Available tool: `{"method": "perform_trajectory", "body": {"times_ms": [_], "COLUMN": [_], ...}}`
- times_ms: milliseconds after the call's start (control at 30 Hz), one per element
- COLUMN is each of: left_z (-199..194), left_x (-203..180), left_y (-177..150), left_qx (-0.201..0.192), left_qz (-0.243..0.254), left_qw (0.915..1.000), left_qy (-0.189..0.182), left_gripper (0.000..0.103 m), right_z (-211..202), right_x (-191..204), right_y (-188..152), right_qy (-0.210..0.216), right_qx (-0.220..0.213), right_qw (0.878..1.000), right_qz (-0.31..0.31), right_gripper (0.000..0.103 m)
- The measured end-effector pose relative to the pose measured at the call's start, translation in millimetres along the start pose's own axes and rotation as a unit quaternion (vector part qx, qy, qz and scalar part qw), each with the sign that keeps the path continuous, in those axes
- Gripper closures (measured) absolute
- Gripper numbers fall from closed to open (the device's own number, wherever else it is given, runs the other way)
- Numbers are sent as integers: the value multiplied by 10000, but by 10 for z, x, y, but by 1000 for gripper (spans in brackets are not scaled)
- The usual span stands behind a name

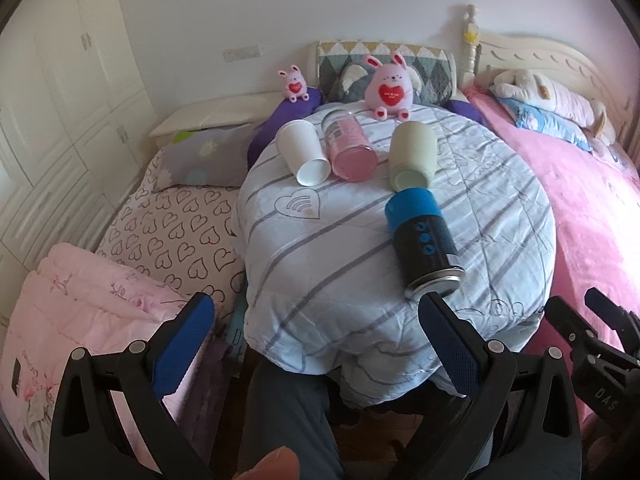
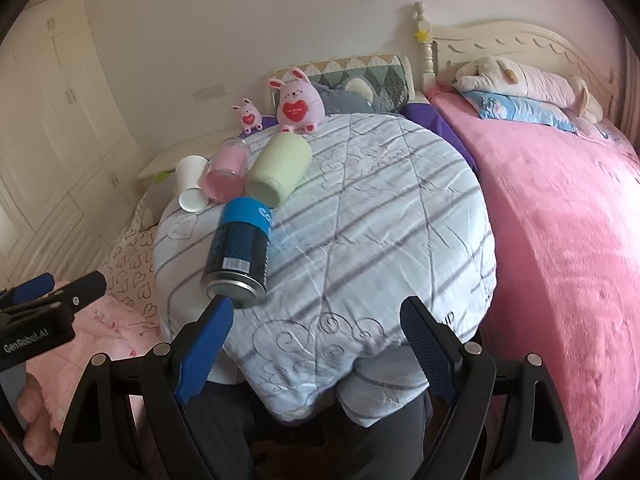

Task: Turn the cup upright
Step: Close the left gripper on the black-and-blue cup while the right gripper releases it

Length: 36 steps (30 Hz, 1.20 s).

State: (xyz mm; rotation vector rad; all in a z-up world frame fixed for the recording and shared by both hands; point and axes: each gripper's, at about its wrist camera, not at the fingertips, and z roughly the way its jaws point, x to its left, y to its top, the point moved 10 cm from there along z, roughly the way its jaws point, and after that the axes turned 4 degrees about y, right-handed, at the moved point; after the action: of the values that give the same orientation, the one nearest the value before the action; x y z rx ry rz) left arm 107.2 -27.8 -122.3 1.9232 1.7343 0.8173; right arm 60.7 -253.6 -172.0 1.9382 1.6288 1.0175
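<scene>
Several cups lie on their sides on a round table covered by a striped light-blue quilt (image 1: 340, 264). A white paper cup (image 1: 304, 152) (image 2: 192, 182), a pink glass cup (image 1: 348, 148) (image 2: 226, 174) and a pale green cup (image 1: 414, 154) (image 2: 280, 168) lie in a row at the far side. A blue-and-black can-shaped cup (image 1: 422, 240) (image 2: 240, 252) lies nearest, metal end toward me. My left gripper (image 1: 316, 320) is open, below the table's near edge, its right finger (image 1: 448, 344) just under the can-shaped cup. My right gripper (image 2: 316, 328) is open and empty at the near edge.
Two pink plush rabbits (image 1: 390, 88) (image 1: 295, 84) sit at the table's far edge. A pink bed (image 2: 560, 240) lies to the right, a heart-print mattress (image 1: 172, 236) and a folded pink blanket (image 1: 80, 312) to the left. Dark trousers (image 1: 296, 412) show below the table.
</scene>
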Motion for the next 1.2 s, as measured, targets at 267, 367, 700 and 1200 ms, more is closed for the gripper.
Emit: {"method": "perform_trajectory", "body": {"times_ms": [267,367,700,1200], "left_z": [-65,-81,-103,489], "left_x": [-171,-231,-264,-878], "left_y": [-4,-2,-14,33], "left_qx": [22,16,33,886], "left_qz": [78,111,143,-51], "left_qw": [10000,9999,9999,9946], "left_qy": [-16,-19,2,-537], "left_gripper": [0,0,0,0], "right_z": [-89,-109,-121,83], "right_x": [-83,-101,-90,-585], "right_y": [11,28,73,100], "right_qy": [57,58,139,21], "right_qx": [-102,-136,-192,-23], "right_qw": [9999,9999,9997,9996], "right_qz": [15,-5,-60,291], "right_gripper": [16,16,16,16]}}
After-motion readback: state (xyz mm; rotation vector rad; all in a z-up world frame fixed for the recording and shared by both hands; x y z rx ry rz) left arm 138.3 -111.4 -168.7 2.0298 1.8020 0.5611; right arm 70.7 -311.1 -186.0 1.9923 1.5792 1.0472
